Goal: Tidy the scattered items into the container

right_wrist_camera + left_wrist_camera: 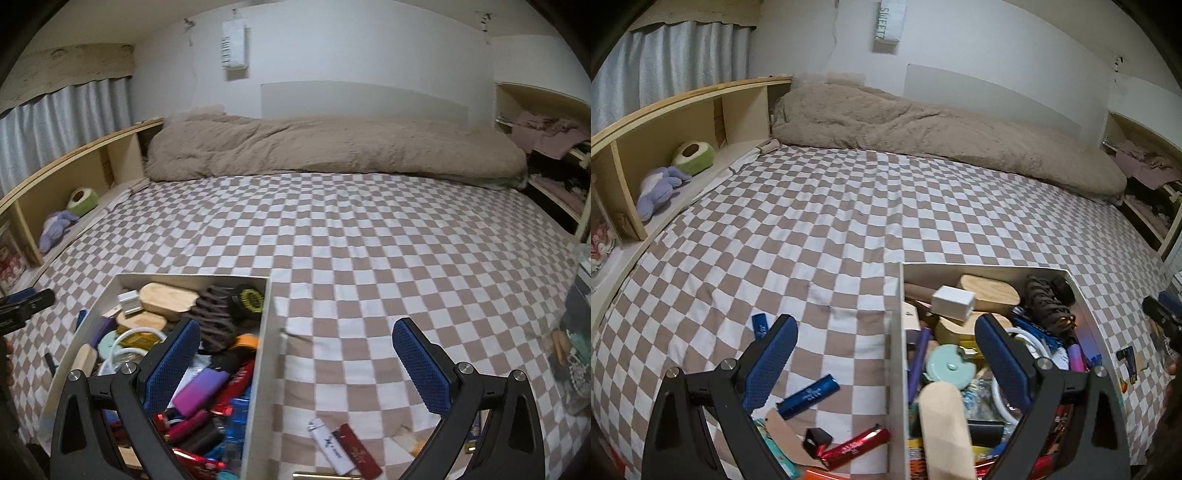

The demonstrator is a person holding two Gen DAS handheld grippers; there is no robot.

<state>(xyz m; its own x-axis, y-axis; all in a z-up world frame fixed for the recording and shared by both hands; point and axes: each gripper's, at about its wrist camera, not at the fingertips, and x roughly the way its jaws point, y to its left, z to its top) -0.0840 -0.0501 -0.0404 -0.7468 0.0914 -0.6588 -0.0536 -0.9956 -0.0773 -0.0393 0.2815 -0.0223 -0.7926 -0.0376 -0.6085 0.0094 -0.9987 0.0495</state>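
A white box (897,332) full of small items sits on the checkered bed; it also shows in the right wrist view (264,332). My left gripper (886,332) is open and empty, its fingers straddling the box's left wall. Left of the box lie a blue wrapped bar (809,395), a red wrapped bar (857,446), a small black clip (816,439) and another blue bar (761,325). My right gripper (295,339) is open and empty, straddling the box's right wall. A white lighter (330,452) and a red packet (358,452) lie right of the box.
A beige duvet (923,129) is bunched along the far wall. A wooden headboard shelf (683,122) at the left holds plush toys (659,188). Shelves with clothes (546,140) stand at the right. A cluttered bag (576,354) sits at the bed's right edge.
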